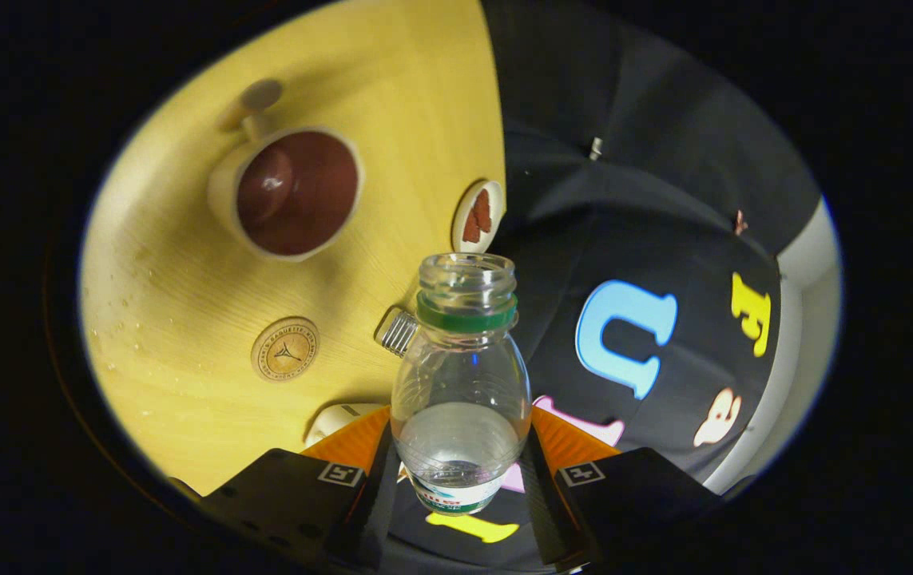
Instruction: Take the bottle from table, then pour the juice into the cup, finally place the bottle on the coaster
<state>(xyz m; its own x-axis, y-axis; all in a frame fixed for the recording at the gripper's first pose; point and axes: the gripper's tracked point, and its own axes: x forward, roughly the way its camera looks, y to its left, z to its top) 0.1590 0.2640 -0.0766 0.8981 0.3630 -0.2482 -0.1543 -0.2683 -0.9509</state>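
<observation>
Holding the clear plastic bottle [460,383] with the green neck ring, your gripper [460,471] has its two fingers pinched onto the bottle's lower body, one on each side. The bottle is uncapped, its open mouth points away from the gripper along the fingers, and a little clear liquid sits in it near the gripped end.

The whole view is tilted, so the yellow wood-grain worktop [184,399] rises on the left and the booth's black cloth wall lies to the right. The bottle appears lifted clear of the worktop, though you cannot be sure of that from this angle.

The white cup [296,194] with the dark brown inside stands far left of the bottle mouth, well apart from it, its handle on the far side. The round cork coaster [285,349] lies nearer, left of the bottle neck and between you and the cup. A ribbed cap [398,331] rests just left of the neck, and a small white dish with red pieces [478,216] sits at the worktop's right edge beyond the mouth. Water droplets speckle the left side.

The pour, by this reading, calls for carrying the mouth leftward and farther over the cup's rim. That path looks open; the dish and the worktop edge lie close on the right.
</observation>
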